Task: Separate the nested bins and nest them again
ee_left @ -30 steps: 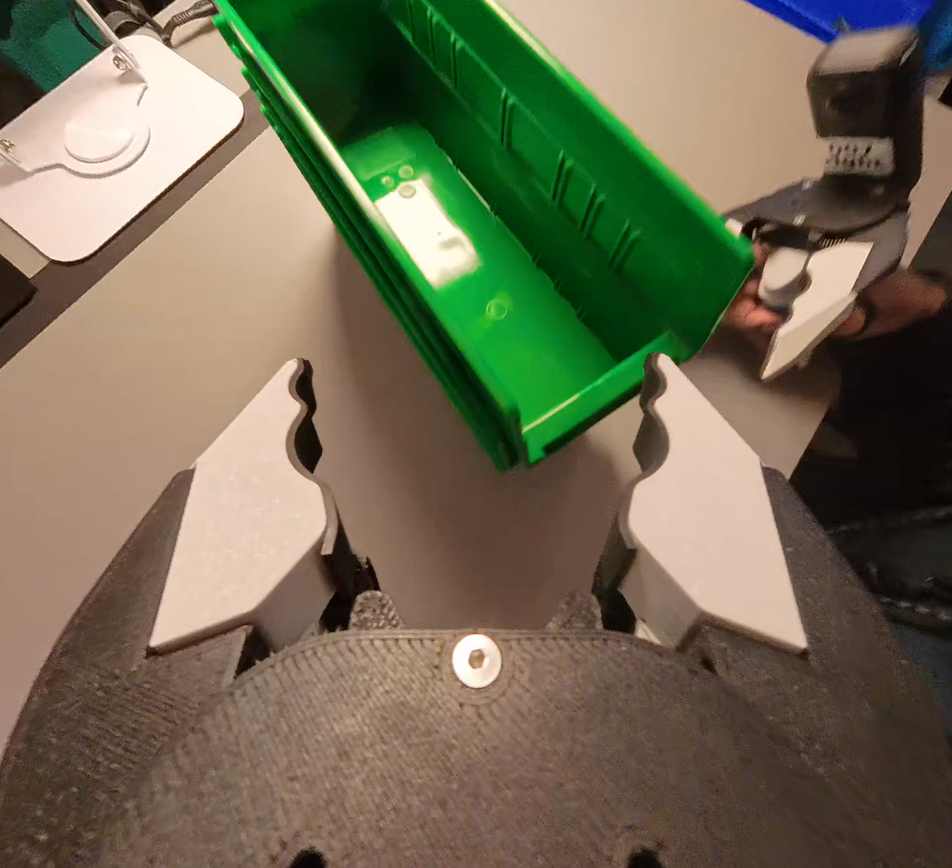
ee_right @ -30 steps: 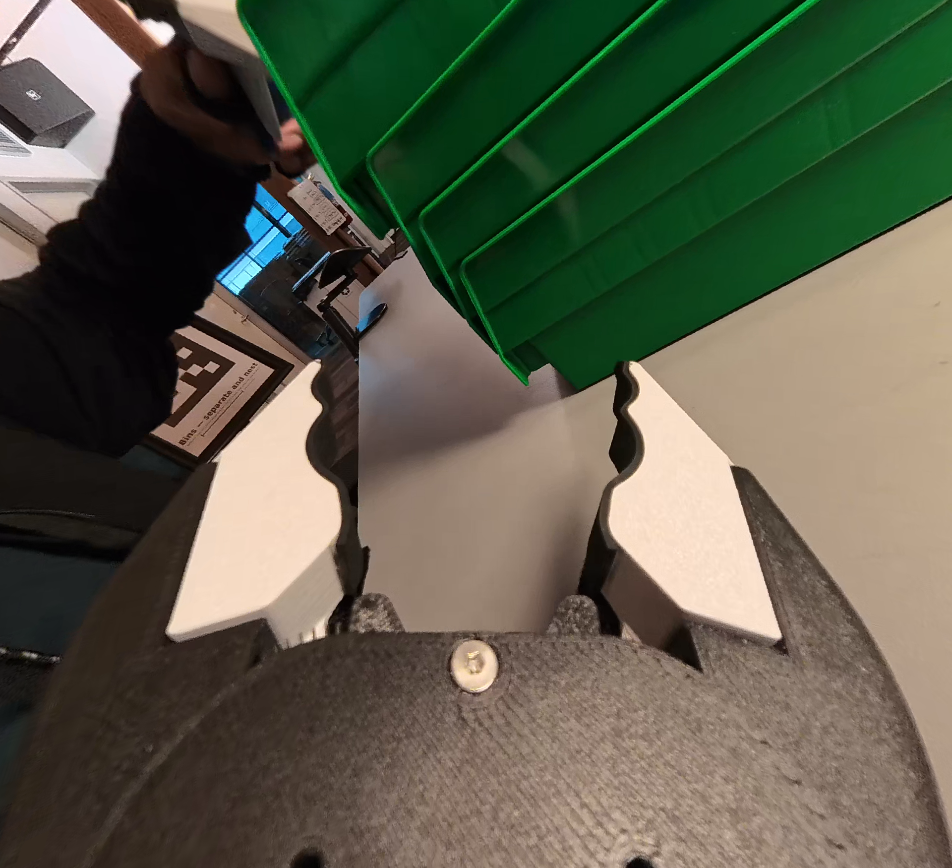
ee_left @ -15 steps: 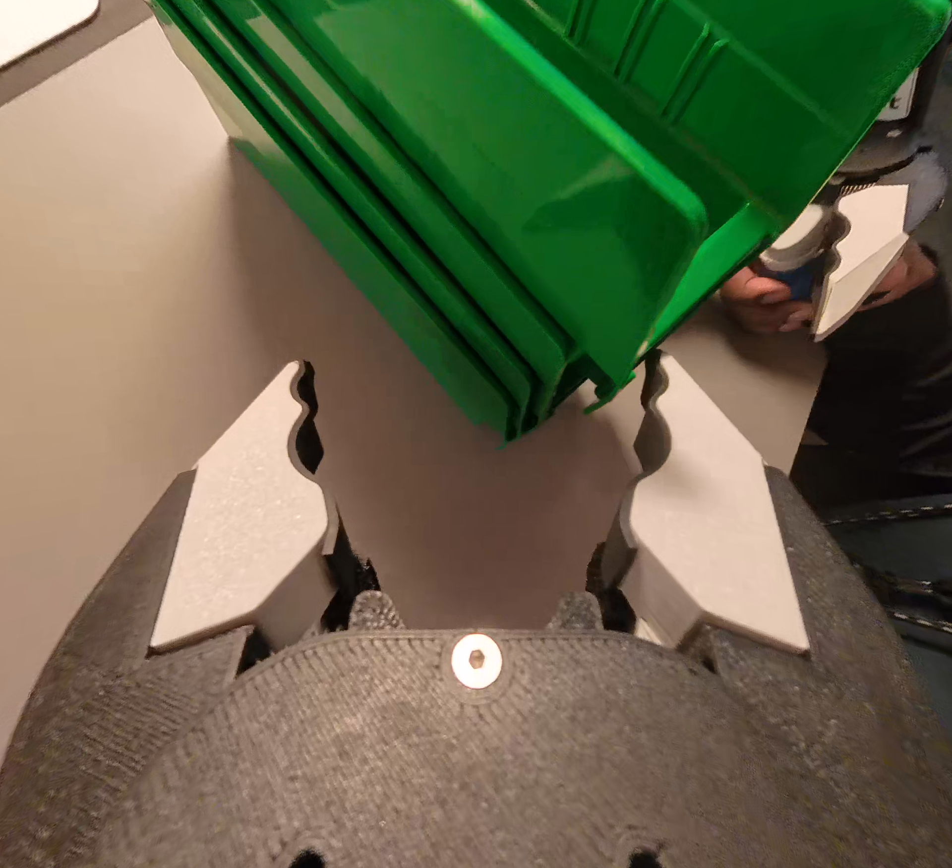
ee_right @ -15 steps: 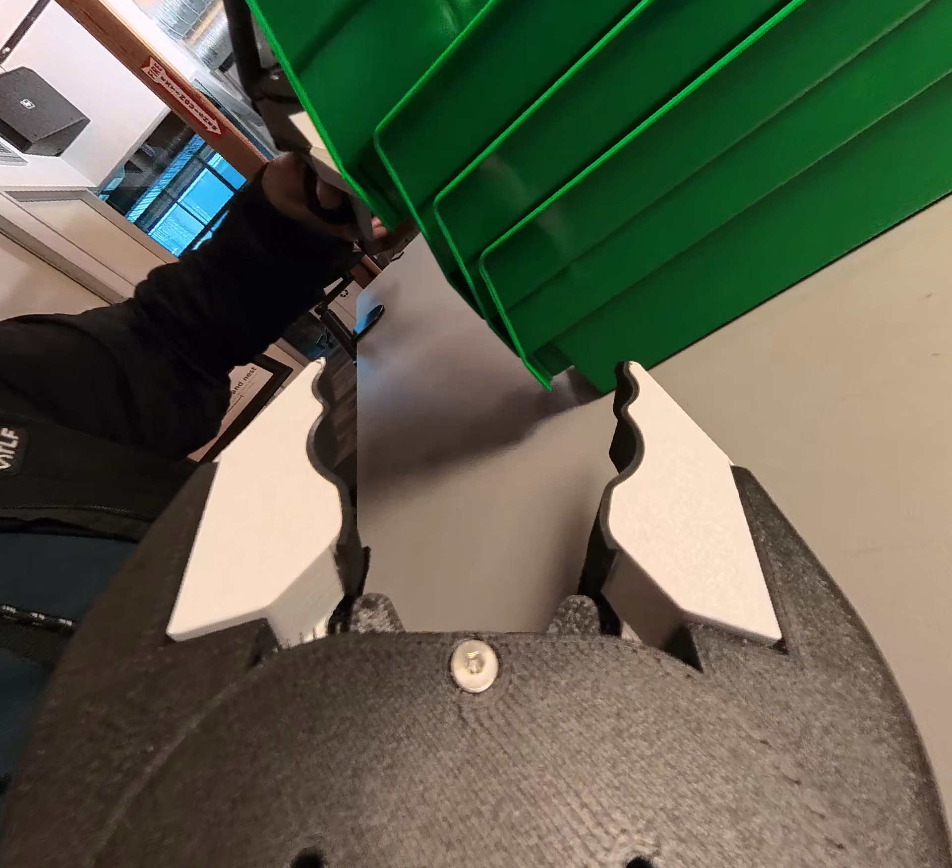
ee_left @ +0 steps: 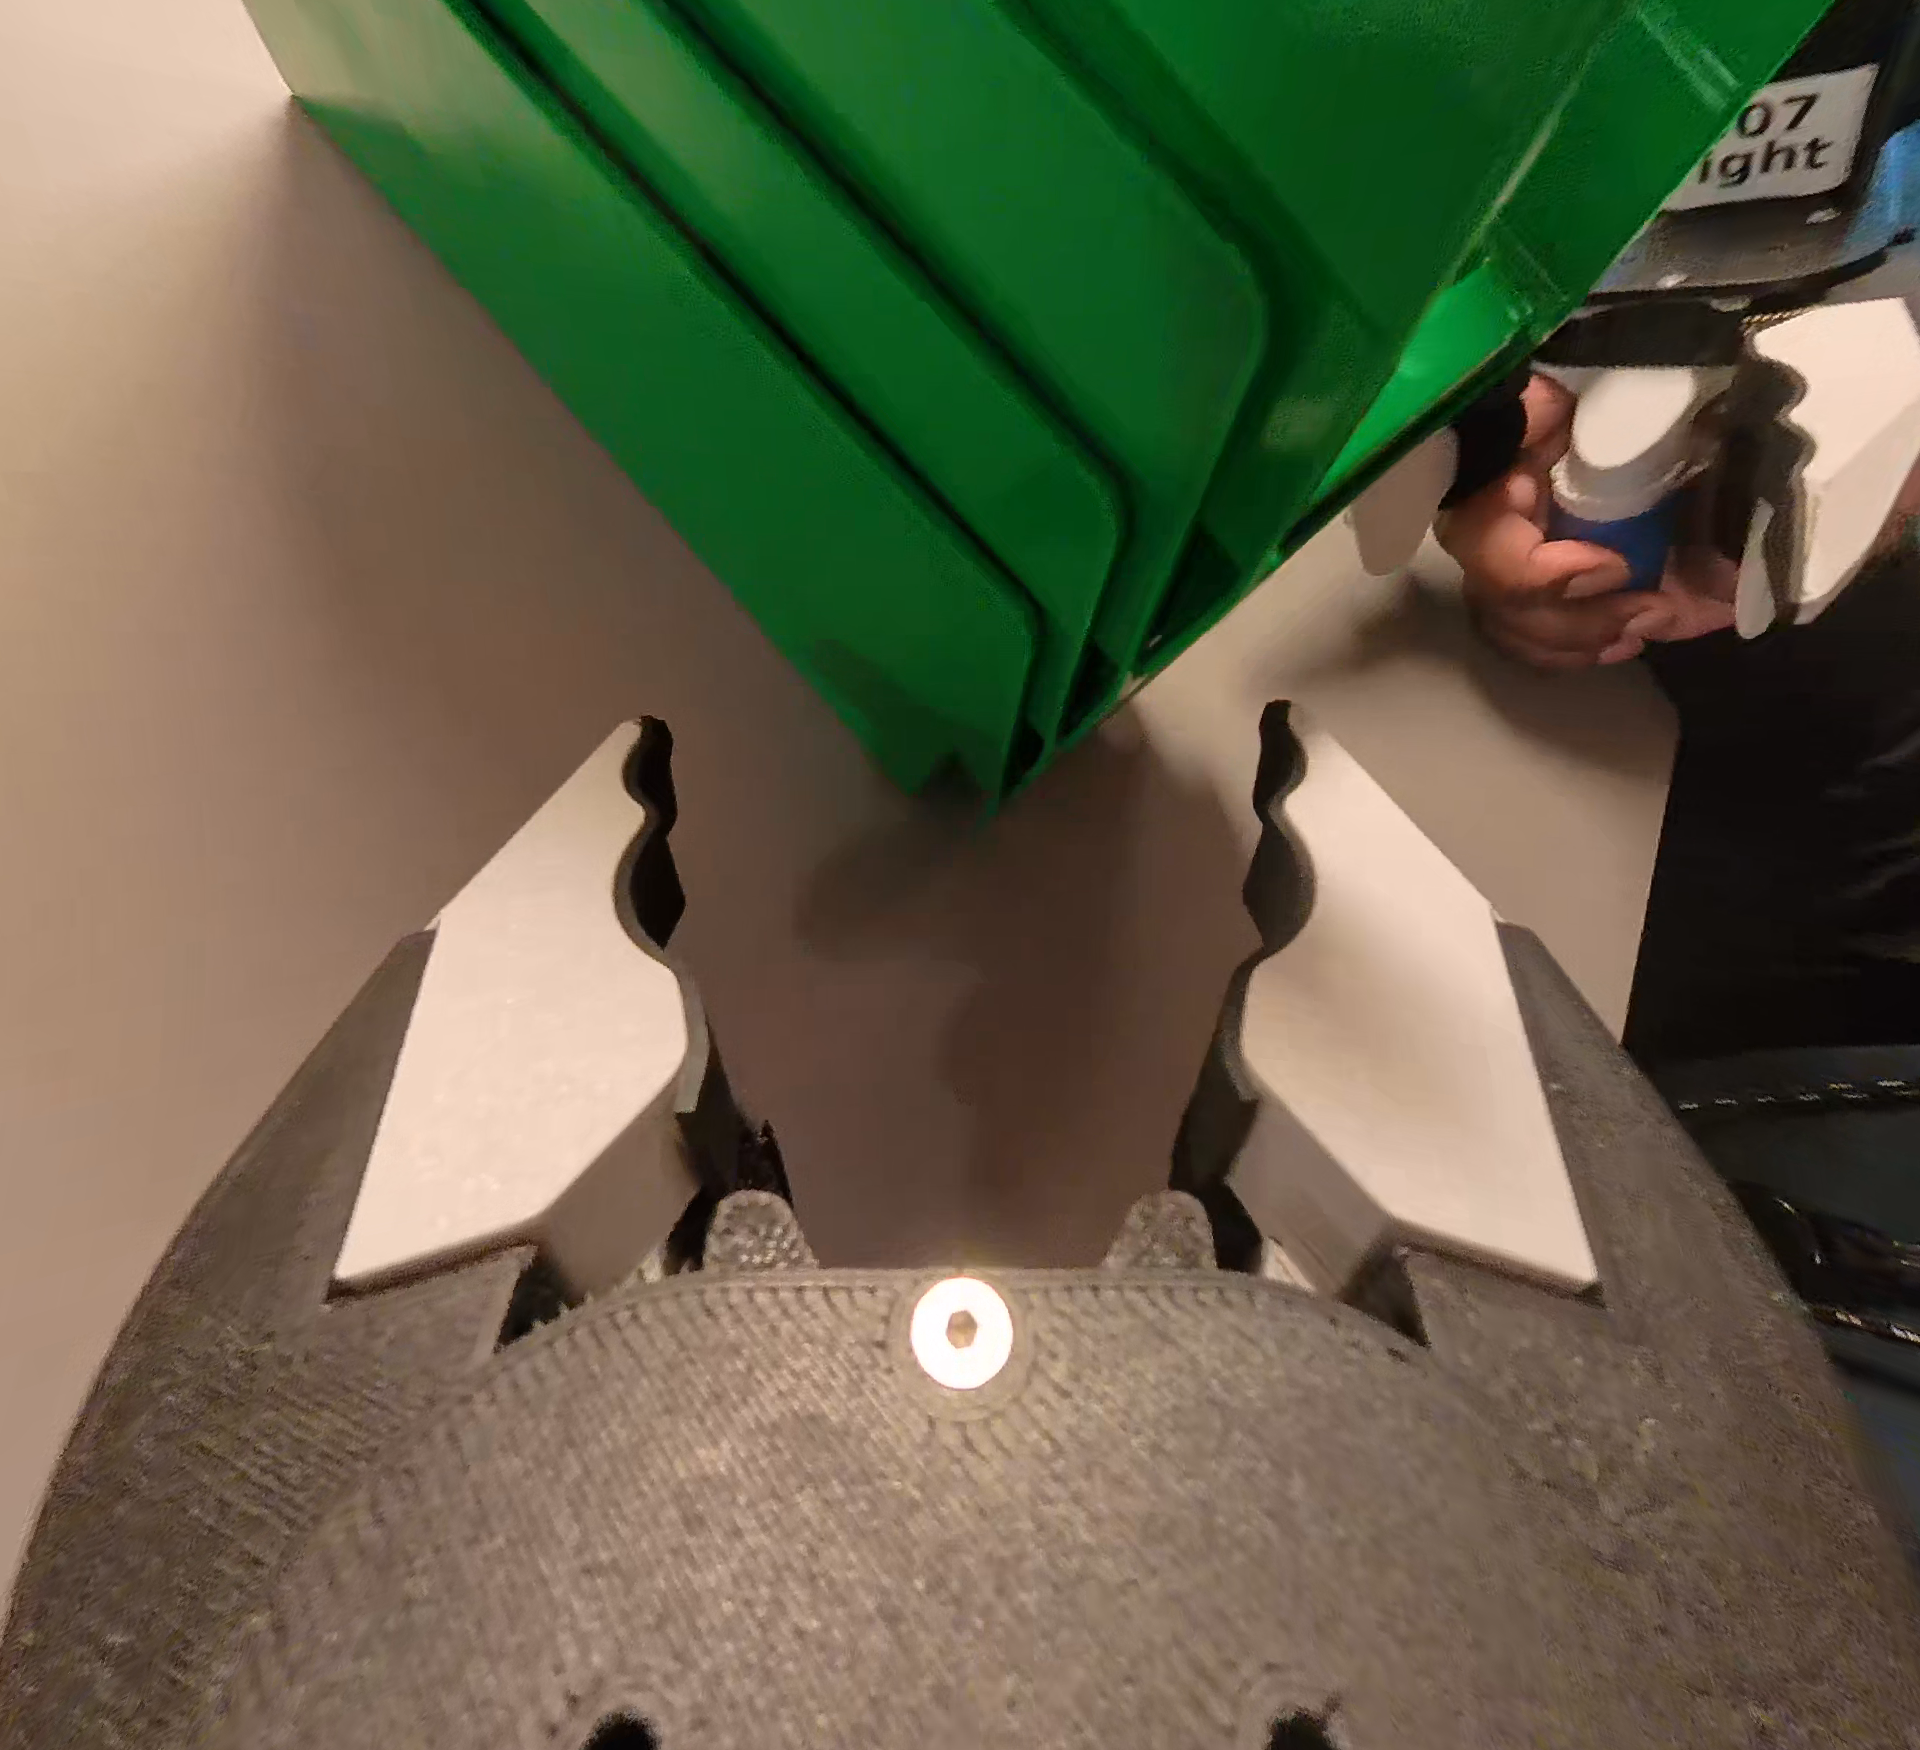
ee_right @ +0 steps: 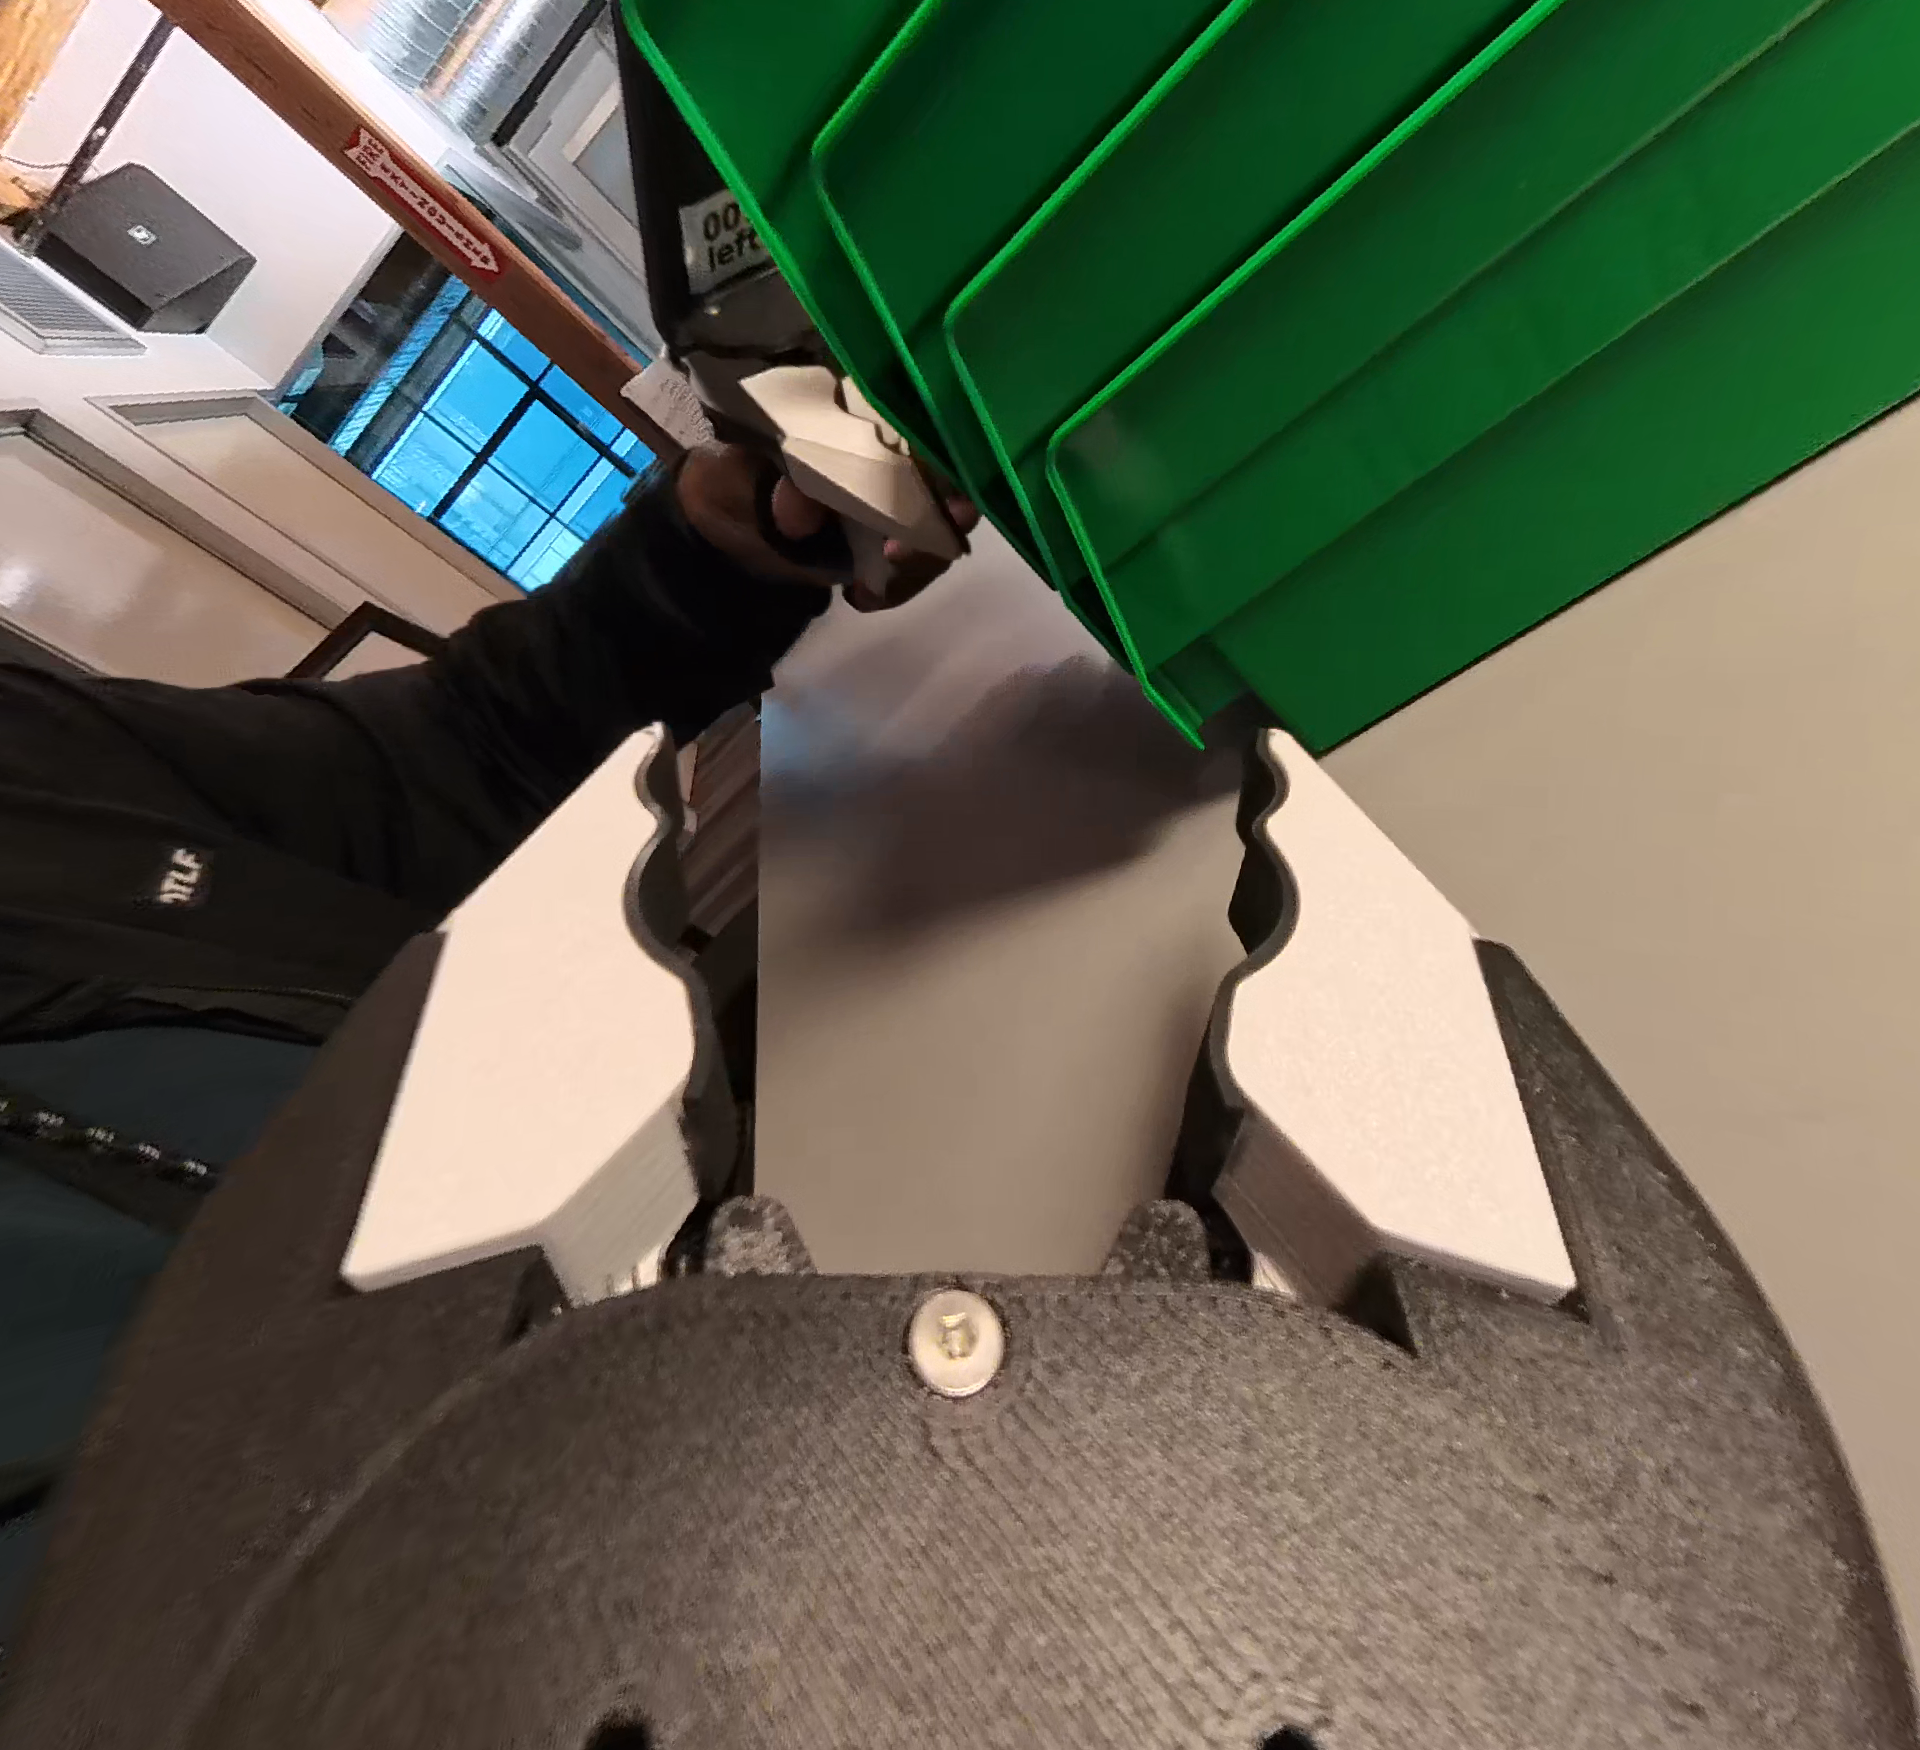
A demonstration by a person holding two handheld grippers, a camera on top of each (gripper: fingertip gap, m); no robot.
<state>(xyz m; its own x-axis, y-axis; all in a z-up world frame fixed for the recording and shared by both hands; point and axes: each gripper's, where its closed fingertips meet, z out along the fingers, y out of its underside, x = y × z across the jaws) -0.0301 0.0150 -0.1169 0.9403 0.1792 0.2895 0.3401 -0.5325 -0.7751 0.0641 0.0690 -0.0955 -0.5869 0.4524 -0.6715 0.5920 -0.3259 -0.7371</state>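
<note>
A nested stack of several green bins (ee_left: 935, 266) stands on the grey table (ee_left: 312, 557). In the left wrist view its near lower corner reaches in between my left gripper's (ee_left: 964, 729) fingers, with a clear gap to each pad. The left gripper is open and holds nothing. My right gripper (ee_left: 1574, 547) shows beyond the stack's right end, held by a hand. In the right wrist view the stack (ee_right: 1403, 266) fills the upper right, and its lower corner lies just ahead of the right fingertip (ee_right: 1309, 827). The right gripper (ee_right: 958, 744) is open and holds nothing. The left gripper (ee_right: 852, 474) shows at the stack's far end.
The table's front edge (ee_left: 1652, 817) runs close on the right of the left wrist view, with the person's dark clothing (ee_left: 1787, 869) beyond it. In the right wrist view a dark sleeve (ee_right: 468, 744) crosses the left side, with a window (ee_right: 499, 453) and a wooden beam (ee_right: 312, 100) behind.
Both grippers have dropped lower and closed in on the near end of the stack from either side. The stack's corner now lies between the left fingers. Both stay open.
</note>
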